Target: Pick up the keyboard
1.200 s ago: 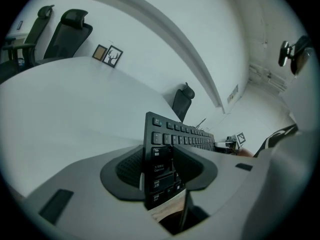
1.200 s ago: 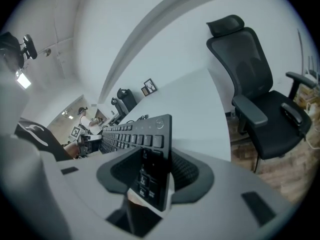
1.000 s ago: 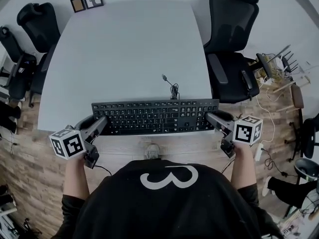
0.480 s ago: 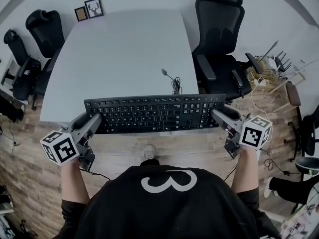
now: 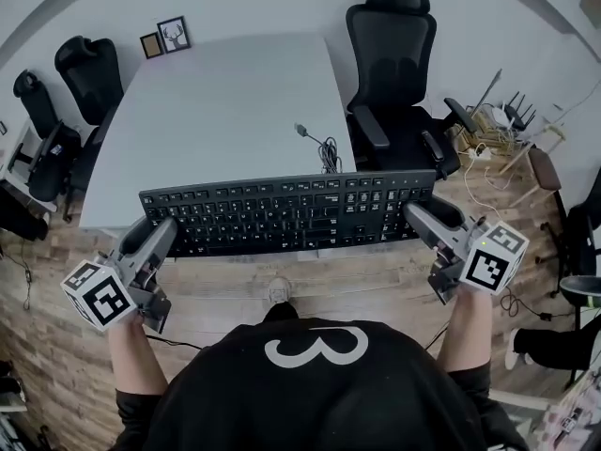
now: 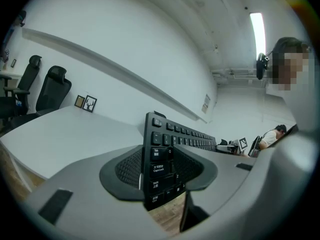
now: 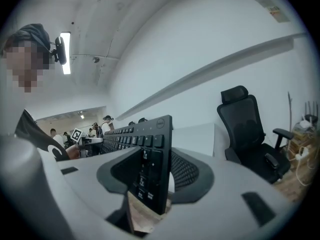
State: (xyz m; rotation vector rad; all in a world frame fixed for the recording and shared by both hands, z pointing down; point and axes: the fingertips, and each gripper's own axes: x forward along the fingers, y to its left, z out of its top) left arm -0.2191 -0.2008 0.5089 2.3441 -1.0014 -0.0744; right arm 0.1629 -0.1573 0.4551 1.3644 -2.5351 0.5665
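Keyboard (image 5: 286,216) gripped at its ends by left claw (image 5: 161,234) and right claw (image 5: 419,216).

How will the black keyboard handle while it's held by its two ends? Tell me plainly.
The keyboard probably stays stiff: it spans straight between the left gripper and right gripper without sagging. It looks thin and likely light. Its trailing cable lies on the table and may drag or snag.

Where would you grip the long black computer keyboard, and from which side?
At its two short ends, one gripper from each side, jaws across the thin slab: the long black keyboard would likely tip in one middle grip. The left gripper and right gripper hold it so.
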